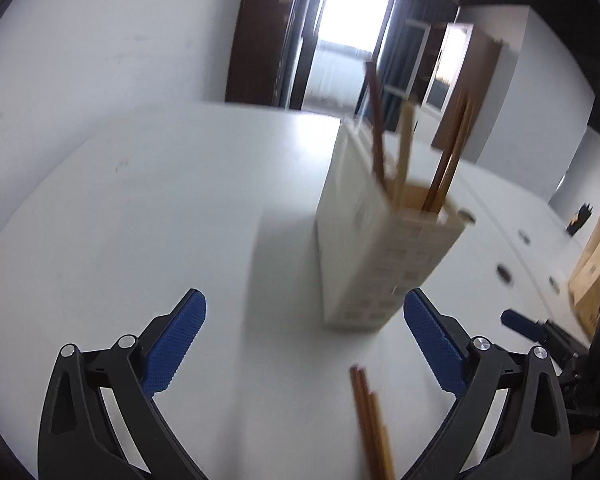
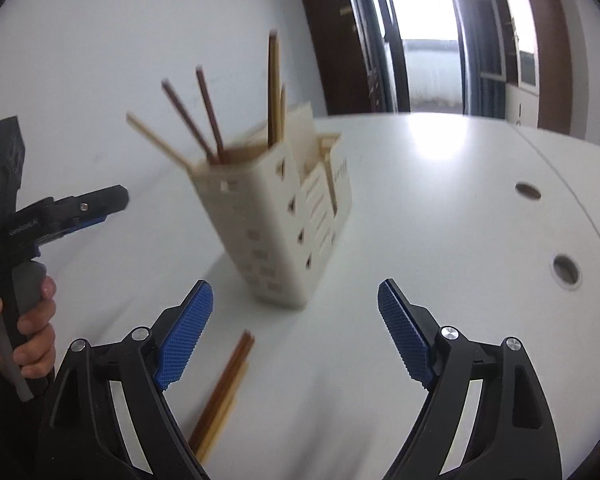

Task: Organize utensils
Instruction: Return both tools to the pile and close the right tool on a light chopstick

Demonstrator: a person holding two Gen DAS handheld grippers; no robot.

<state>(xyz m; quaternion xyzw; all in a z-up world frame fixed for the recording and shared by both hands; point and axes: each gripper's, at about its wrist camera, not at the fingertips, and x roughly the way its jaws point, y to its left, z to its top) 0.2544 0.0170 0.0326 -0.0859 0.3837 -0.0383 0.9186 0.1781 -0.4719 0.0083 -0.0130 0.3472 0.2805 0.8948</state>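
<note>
- The left tongs (image 1: 305, 340), with black arms and blue ribbed pads, gape wide over the white desk (image 1: 140, 220), gripping nothing.
- The right tongs (image 2: 295, 330) also stand wide and empty.
- A cream slotted plastic utensil holder (image 2: 268, 232) stands upright on the desk, wooden chopsticks (image 2: 274, 92) leaning inside.
- Loose brown chopsticks (image 2: 224, 392) lie flat just before it, between both tongs.

Motion blur smears the holder (image 1: 380, 240) and the chopsticks (image 1: 448, 156) standing in it, so their count is unclear. The loose chopsticks (image 1: 370, 420) on the surface (image 1: 160, 200) run off the bottom edge in the left wrist view; in the right wrist view their lower ends are blurred and partly hidden behind a gripper finger. The holder's side lettering is unreadable.
</note>
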